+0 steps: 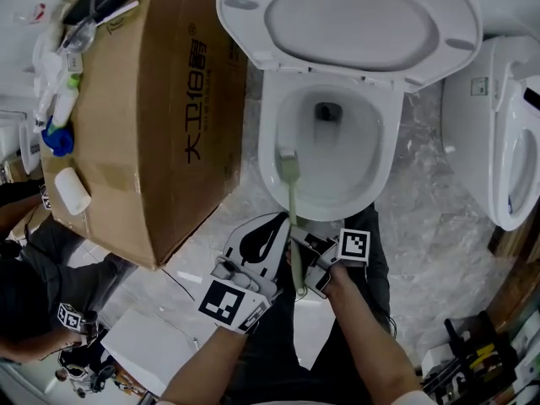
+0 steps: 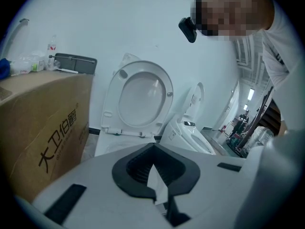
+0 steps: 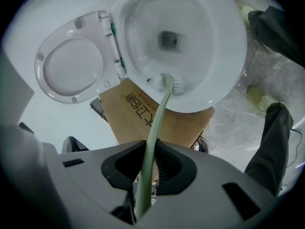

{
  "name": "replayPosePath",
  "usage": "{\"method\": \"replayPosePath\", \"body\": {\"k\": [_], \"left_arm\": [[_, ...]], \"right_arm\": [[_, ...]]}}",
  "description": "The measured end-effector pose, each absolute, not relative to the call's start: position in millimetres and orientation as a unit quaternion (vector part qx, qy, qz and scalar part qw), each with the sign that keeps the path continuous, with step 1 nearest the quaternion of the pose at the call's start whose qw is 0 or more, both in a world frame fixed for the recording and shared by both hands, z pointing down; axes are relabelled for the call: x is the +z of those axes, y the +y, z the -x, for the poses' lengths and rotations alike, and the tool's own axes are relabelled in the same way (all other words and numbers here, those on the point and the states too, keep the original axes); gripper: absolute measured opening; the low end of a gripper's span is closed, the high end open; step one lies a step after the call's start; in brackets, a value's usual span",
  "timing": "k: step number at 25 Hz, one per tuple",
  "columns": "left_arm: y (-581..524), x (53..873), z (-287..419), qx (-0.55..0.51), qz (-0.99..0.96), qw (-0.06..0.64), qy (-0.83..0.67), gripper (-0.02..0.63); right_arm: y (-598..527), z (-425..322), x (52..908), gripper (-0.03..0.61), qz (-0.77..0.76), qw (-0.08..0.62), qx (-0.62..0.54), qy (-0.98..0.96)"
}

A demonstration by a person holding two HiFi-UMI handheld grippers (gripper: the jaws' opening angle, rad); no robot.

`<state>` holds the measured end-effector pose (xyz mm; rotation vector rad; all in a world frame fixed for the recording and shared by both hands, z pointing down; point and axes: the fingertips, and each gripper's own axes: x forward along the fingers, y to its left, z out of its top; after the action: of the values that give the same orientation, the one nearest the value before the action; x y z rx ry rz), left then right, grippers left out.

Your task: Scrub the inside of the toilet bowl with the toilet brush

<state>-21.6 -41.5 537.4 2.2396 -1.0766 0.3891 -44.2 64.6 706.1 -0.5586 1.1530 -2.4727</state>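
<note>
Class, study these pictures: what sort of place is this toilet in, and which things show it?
Probably a sanitary-ware showroom or storeroom, not a home bathroom: the open toilet stands close beside a second toilet, and a big printed cardboard box sits at its other side.

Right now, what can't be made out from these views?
- Bristle contact: in the head view the toilet brush head lies against the toilet bowl wall, but it is too small to confirm that it touches.
- Handle end: in the right gripper view it is hidden by the right gripper body.
- Second toilet: cut off by the head view's right edge.
- Bottles on the cardboard box: the labels are too small to read.
</note>
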Motion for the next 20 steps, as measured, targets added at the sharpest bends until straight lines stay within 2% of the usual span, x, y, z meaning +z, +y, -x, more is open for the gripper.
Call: {"method": "replayPosePath", "body": {"k": [14,20], "left_arm": [[-44,548,33,0.15,-0.838,0.316,-0.42,0.008],[-45,548,41,0.148,-0.833,0.319,-0.427,0.008]], "right_arm": [[56,51,700,0.054,0.134,0.071,-0.853,0.5],[50,57,701,0.054,0.13,0.065,-0.852,0.503]]}}
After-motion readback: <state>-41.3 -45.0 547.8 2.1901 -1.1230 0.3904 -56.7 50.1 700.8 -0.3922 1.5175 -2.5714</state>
